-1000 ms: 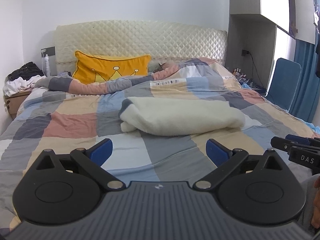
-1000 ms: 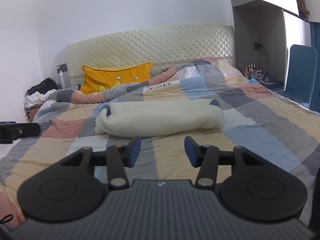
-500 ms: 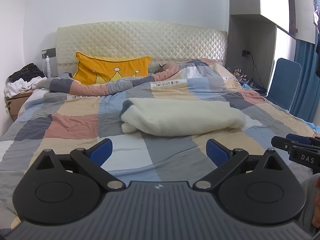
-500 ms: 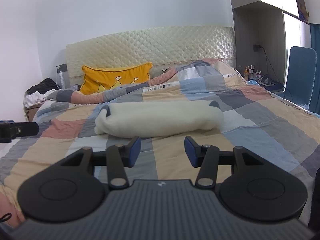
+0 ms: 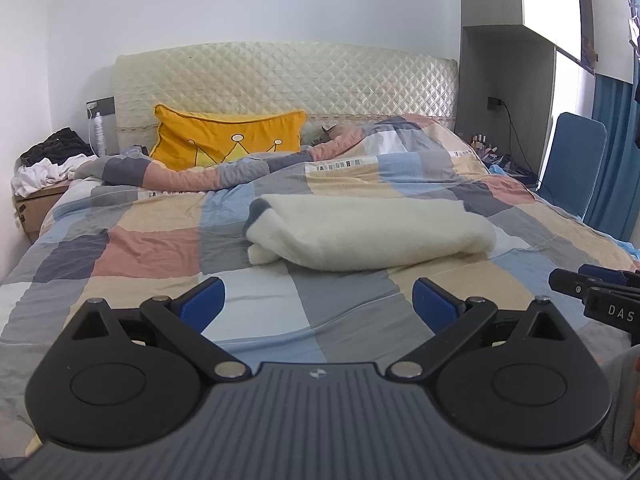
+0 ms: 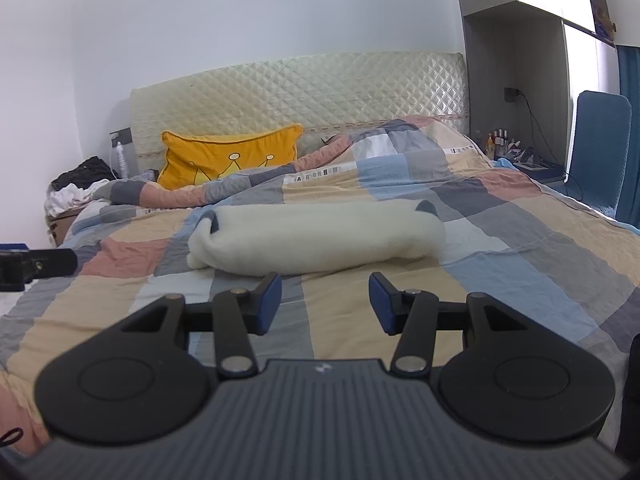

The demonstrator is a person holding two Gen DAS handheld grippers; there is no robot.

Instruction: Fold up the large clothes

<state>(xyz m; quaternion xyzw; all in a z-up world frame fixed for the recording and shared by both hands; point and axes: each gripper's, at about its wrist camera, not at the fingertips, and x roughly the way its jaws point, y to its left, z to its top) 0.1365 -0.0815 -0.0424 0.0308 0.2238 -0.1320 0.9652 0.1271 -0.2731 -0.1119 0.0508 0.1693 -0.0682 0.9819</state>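
Observation:
A cream fleece garment with a grey edge lies folded into a long bundle across the middle of the bed, also seen in the right wrist view as the same garment. My left gripper hovers in front of it, jaws wide apart, nothing between its blue pads. My right gripper sits just short of the bundle's near edge, jaws partly apart and empty. Neither gripper touches the garment. The right gripper's fingers poke in at the left view's right edge.
A patchwork checked quilt covers the bed. A yellow crown pillow leans on the quilted headboard. Clothes are piled on a bedside stand at left. A blue chair and cluttered nightstand stand at right.

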